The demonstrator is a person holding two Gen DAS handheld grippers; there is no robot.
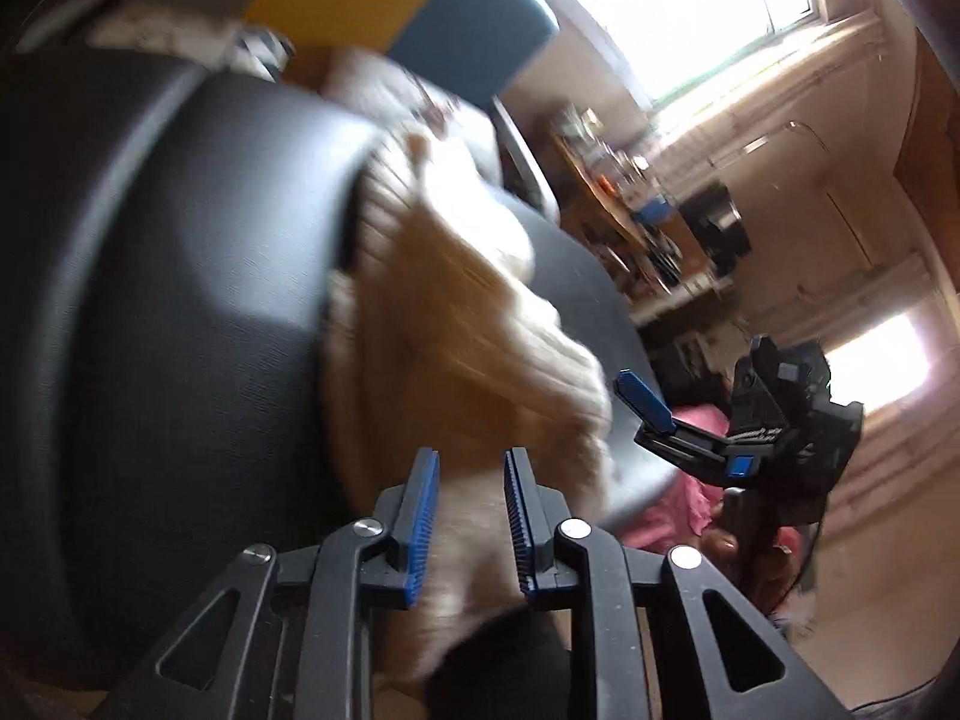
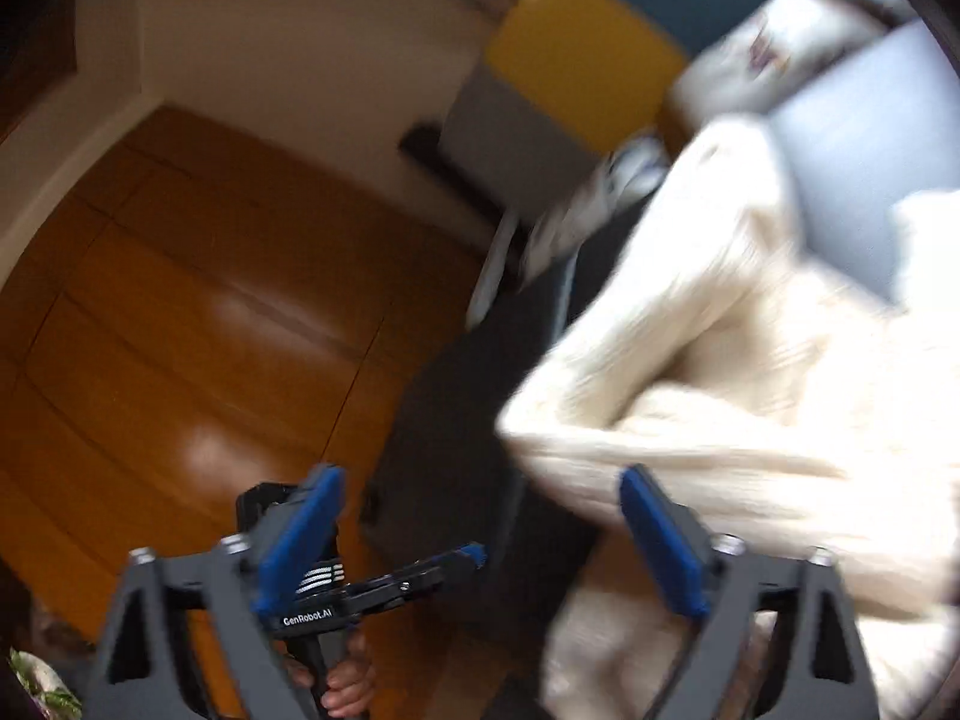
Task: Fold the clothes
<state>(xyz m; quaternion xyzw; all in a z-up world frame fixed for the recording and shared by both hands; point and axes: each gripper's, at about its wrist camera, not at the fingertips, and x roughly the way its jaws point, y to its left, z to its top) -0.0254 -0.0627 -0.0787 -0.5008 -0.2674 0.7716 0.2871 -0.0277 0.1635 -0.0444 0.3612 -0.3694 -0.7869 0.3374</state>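
One soft, bulky cream knit point(image 1: 468, 312) sags over the black seat's point(image 1: 180, 300) edge; left gripper point(image 1: 468, 516) pinches its hem, right gripper point(image 2: 480, 546) gapes empty.

Right gripper point(image 2: 480, 540) jaws wide apart, cream knit garment point(image 2: 750, 372) blurred at right, wooden floor point(image 2: 198, 300) left

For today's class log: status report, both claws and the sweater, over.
Left claw part closed, cream sweater between its pads, grip unclear. Right claw wide open, empty. Sweater draped on black seat. Nothing in the way.
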